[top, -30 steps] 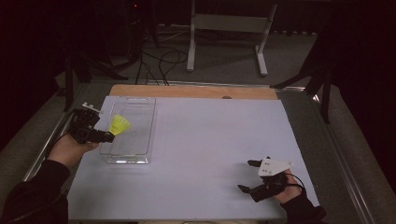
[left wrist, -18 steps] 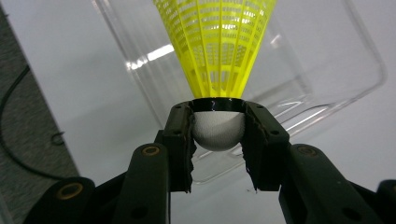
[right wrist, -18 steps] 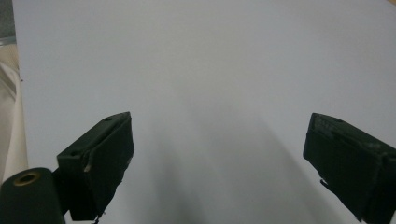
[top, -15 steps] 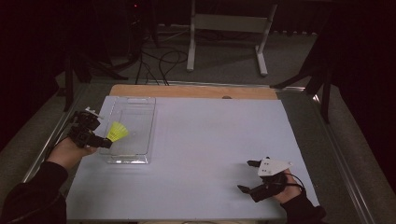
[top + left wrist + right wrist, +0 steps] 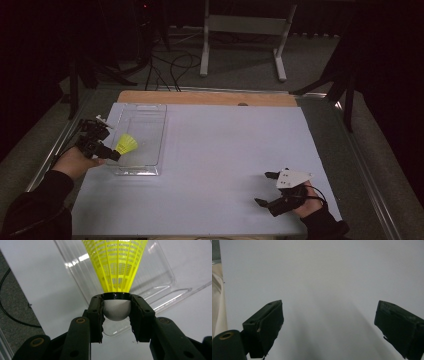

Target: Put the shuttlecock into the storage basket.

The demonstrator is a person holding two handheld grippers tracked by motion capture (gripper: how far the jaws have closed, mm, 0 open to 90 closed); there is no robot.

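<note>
Table w/ pale sheet over it, wooden strip at far edge; dark floor, cables and a metal stand beyond. Clear plastic bin, open top, sits at table's left, long side running away from the person; nothing lying in it that I can make out. Right gripper rests low near table's right-front corner, well apart from the bin, jaws spread wide w/ bare sheet between them in the right gripper view; idle. Left gripper at the bin's left wall, near its front end, pinching a yellow shuttlecock by the white cork; 2 pads clamp either side of the cork just under the black band, skirt pointing away from the jaws, out over the bin. Judged step: carry over bin, abt to drop or set in. Risks: cork is round and smooth, so grip area is small; a tilt or jolt could let it roll out of the pads early and land on the sheet outside the wall. Skirt is light and springy, so released from height it may bounce or tip off the rim. Lowering blind could knock the thin wall and shift the bin.
</note>
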